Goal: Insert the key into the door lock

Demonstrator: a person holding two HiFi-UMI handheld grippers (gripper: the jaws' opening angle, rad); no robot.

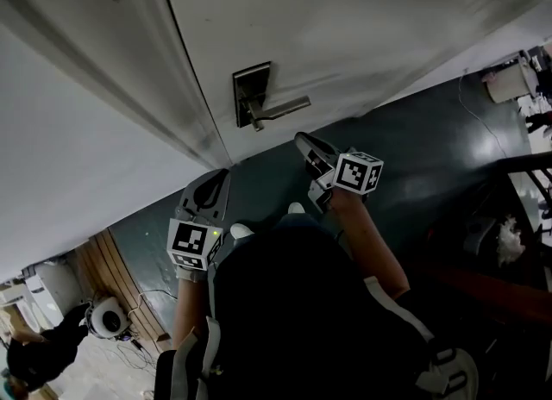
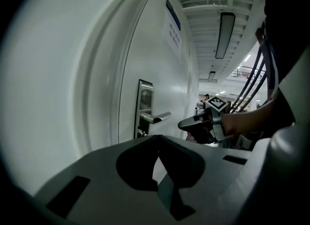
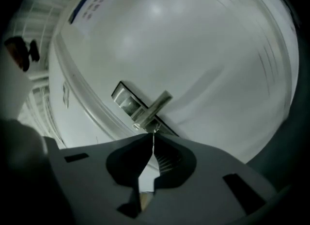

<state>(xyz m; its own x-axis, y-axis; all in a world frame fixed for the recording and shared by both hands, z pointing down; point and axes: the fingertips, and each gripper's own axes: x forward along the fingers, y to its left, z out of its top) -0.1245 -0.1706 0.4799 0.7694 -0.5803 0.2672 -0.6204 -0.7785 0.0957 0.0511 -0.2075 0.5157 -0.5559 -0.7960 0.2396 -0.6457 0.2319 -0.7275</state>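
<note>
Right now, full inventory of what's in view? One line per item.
door: one, white, fills the upper head view
lock plate: one, dark metal, on the door near its edge
lever handle: one, silver, on the plate
notice: one, white with a blue header, high on the door
floor: dark, below the door
key: one, only a small metal tip shows, close to the lever's base
marker cubes: two, black and white, one on each gripper
left tongs: shut, nothing between them, short of the door
right tongs: shut on the key, aimed at the plate
</note>
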